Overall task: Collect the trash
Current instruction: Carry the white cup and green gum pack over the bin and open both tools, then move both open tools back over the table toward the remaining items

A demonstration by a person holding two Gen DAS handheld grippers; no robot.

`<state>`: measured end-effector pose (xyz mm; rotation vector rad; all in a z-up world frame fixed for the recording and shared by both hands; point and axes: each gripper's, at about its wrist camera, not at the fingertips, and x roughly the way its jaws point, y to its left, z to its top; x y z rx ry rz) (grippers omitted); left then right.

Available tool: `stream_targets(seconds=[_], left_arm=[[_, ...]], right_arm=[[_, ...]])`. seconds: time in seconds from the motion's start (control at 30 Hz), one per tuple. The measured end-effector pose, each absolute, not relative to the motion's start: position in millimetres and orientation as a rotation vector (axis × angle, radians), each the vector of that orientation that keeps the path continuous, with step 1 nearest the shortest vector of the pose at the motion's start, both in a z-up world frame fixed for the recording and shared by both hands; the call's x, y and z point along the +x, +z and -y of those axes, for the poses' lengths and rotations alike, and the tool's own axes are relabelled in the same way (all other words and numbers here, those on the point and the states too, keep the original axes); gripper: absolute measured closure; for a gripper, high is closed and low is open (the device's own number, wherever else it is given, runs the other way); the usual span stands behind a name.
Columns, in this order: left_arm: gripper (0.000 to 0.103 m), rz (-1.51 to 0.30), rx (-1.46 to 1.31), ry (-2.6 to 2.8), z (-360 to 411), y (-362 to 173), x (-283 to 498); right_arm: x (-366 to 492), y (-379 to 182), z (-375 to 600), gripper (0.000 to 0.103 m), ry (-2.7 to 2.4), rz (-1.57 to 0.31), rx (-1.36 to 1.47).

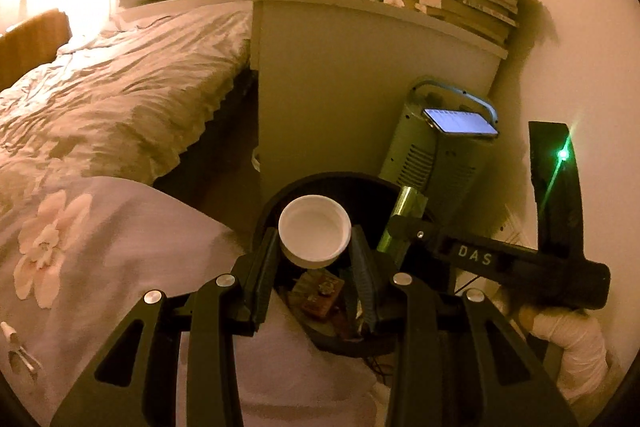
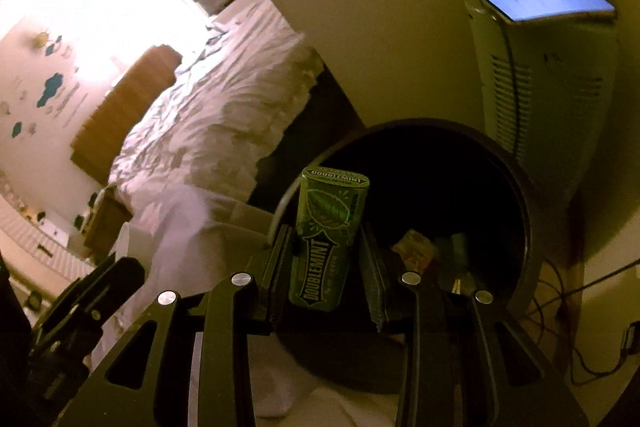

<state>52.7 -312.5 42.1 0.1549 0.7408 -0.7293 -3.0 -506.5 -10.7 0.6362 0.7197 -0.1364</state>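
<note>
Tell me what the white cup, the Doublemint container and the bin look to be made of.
White cup: likely plastic, smooth and matte, with a thin rolled rim; held in the left tool.
Doublemint container: glossy printed surface with highlights, probably plastic or coated card; held in the right tool.
Bin: dark, smooth, rigid round wall, plastic or painted metal; unclear which.

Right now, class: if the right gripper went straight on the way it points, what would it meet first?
Probably the dark trash bin: the right gripper, holding the Doublemint container, points into its open mouth. Depth is unclear.
</note>
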Motion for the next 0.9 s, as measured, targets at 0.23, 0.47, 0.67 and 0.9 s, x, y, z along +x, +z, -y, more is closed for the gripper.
stream_targets(seconds=[0.23,0.47,0.67,0.9], left_arm=[[0.067,-0.769,0.173,-0.74,325.2,31.0,56.8],[0.067,-0.784,0.178,-0.749,334.7,26.0,60.1],[0.065,-0.79,0.177,-0.744,338.1,26.7,61.9],[0.03,-0.748,0.181,-0.729,334.8,35.4,56.1]], right_arm=[[-0.5,-27.7,513.3,0.069,-0.155,-0.75,0.652],[0.8,-37.5,515.5,0.069,-0.173,-0.771,0.666],[4.2,-41.8,517.6,0.069,-0.183,-0.796,0.674],[0.0,-36.5,516.5,0.04,-0.201,-0.776,0.693]])
